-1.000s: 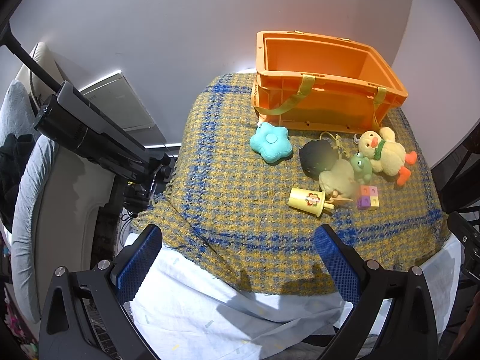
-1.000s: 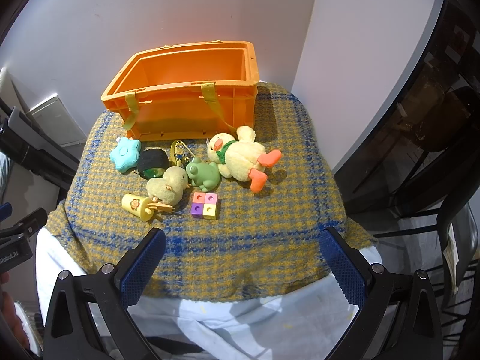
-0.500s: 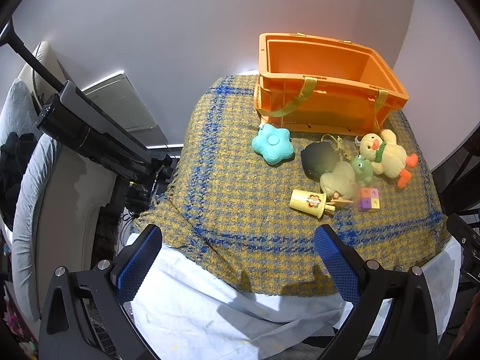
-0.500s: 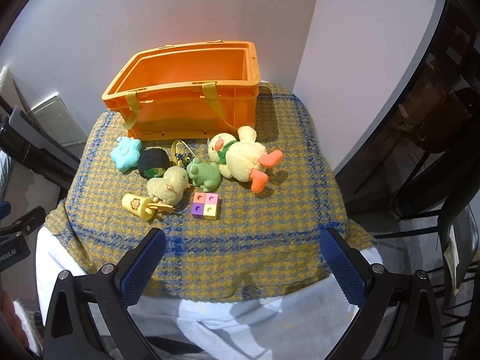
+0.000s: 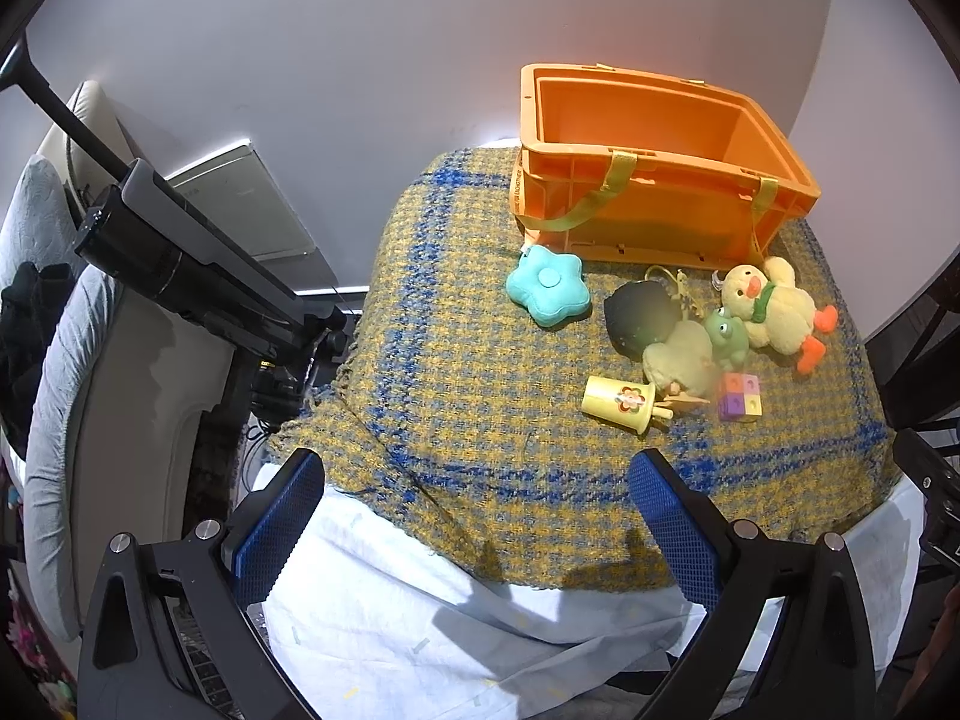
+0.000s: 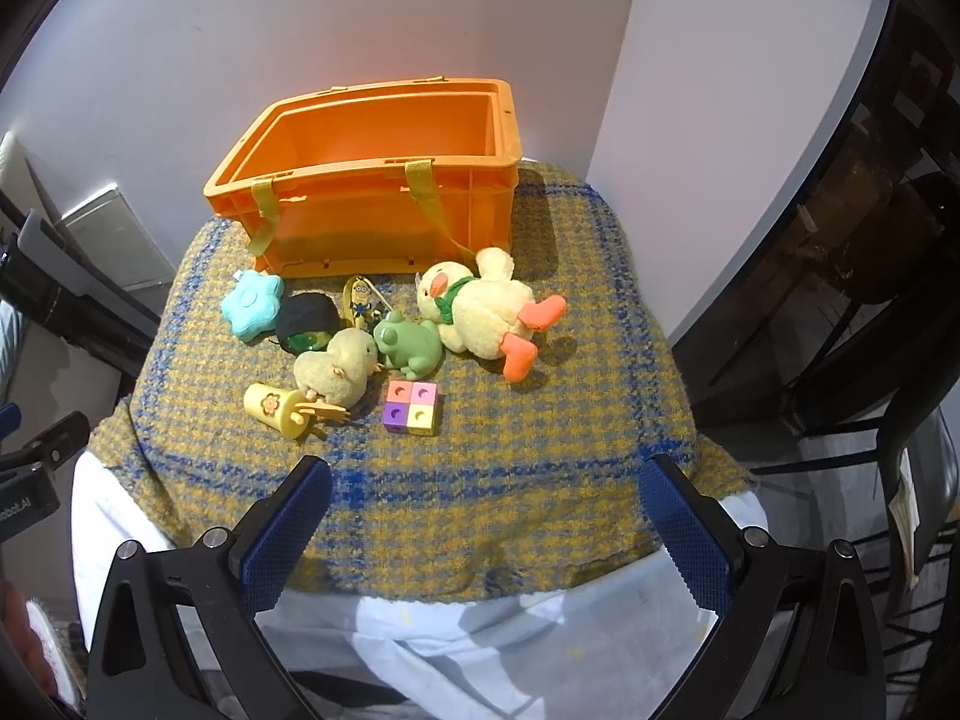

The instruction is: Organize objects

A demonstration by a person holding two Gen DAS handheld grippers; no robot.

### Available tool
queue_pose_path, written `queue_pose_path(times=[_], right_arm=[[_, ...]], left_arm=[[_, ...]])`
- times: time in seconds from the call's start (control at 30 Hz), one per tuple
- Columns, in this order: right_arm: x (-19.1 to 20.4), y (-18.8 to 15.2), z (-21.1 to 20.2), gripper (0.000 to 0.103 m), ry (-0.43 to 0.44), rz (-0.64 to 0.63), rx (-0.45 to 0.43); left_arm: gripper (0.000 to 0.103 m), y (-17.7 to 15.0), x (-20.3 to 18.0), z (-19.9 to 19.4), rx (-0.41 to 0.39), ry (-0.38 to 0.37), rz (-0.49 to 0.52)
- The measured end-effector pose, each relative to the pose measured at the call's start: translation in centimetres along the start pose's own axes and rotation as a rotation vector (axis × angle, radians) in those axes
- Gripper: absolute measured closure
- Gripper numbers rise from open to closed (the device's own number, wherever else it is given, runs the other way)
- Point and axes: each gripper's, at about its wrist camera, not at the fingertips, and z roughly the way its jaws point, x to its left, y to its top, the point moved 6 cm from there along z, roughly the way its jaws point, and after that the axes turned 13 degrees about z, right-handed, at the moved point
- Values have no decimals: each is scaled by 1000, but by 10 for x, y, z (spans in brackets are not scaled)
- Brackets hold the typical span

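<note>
An empty orange crate (image 6: 372, 180) (image 5: 654, 180) stands at the back of a yellow-and-blue checked cloth (image 6: 510, 456). In front of it lie a teal star cushion (image 6: 252, 305) (image 5: 546, 291), a black-and-green toy (image 6: 307, 321), a minion keyring (image 6: 360, 303), a green frog (image 6: 408, 343), a plush duck (image 6: 480, 315) (image 5: 771, 312), a pale plush chick (image 6: 336, 366), a yellow toy cup (image 6: 276, 409) (image 5: 621, 403) and a coloured block cube (image 6: 413, 408) (image 5: 741, 397). My left gripper (image 5: 474, 516) and right gripper (image 6: 483, 516) are both open and empty, hovering at the cloth's near edge.
A white sheet (image 6: 480, 642) hangs below the cloth. A black tripod leg (image 5: 180, 264) and a grey chair (image 5: 48, 360) stand at the left. Dark chairs (image 6: 870, 360) stand at the right. White walls rise behind the crate.
Both grippers have drifted slightly; the scene sits a little lower in the left wrist view. Nothing on the cloth has moved.
</note>
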Motion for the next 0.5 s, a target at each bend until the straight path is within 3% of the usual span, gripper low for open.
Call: queue_pose_path(times=[0.5], right_arm=[[-1, -1, 0, 1, -3, 7, -2]], left_arm=[[0, 0, 0, 1, -7, -7, 22]])
